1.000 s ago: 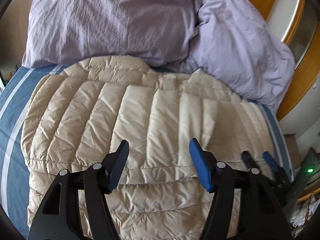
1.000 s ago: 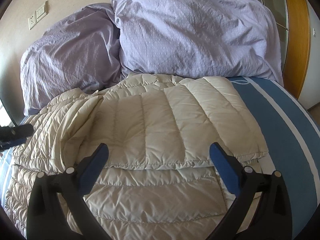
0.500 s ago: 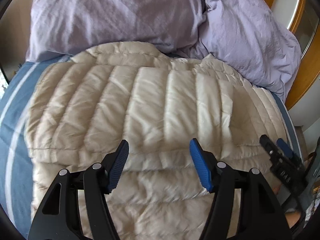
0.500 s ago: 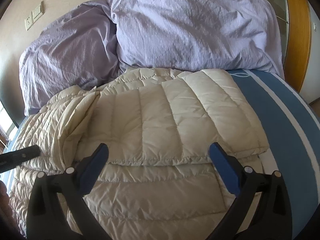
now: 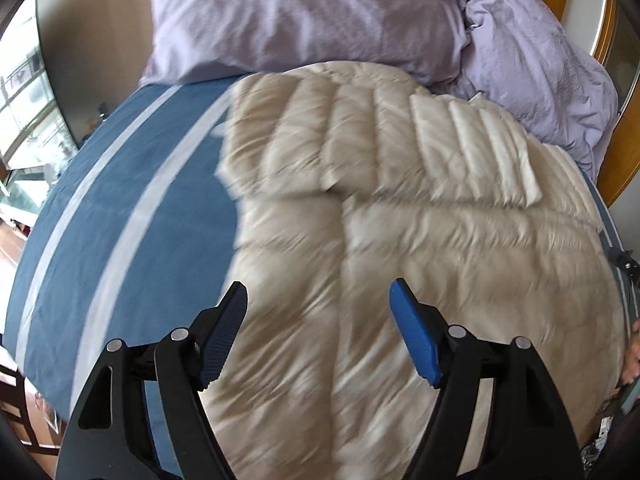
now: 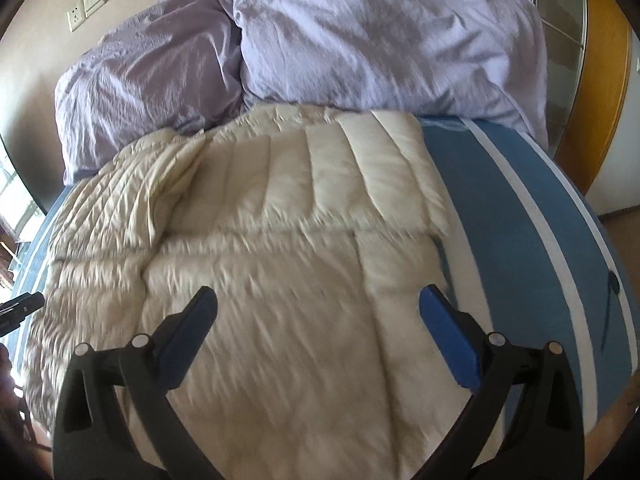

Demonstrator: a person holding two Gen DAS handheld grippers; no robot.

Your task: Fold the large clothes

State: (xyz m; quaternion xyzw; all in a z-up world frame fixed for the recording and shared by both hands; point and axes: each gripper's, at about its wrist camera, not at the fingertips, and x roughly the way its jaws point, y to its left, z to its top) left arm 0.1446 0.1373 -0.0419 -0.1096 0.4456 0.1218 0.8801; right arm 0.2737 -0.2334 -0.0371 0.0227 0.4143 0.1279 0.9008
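A cream quilted down jacket [image 5: 420,216] lies spread on the bed, its upper part folded over the lower. My left gripper [image 5: 318,320] hangs above the jacket's left edge, its jaws opening with nothing between them. In the right wrist view the same jacket [image 6: 288,240] fills the middle, with a crumpled sleeve [image 6: 132,196] at its left. My right gripper [image 6: 318,316] hovers over the jacket's lower part, wide open and empty. The left gripper's tip [image 6: 20,306] shows at the far left edge of that view.
Two lilac pillows [image 5: 312,16] [image 6: 380,32] lie at the head of the bed, against the jacket's top. The blue sheet with pale stripes [image 5: 120,208] [image 6: 520,208] lies bare on both sides. A wooden frame [image 5: 616,160] borders the bed. Wall sockets [image 6: 86,6] sit above.
Both views are now blurred by motion. My left gripper has swung left toward the jacket's left edge, showing more blue sheet, and its jaws have widened. My right gripper has drawn back toward the jacket's lower part.
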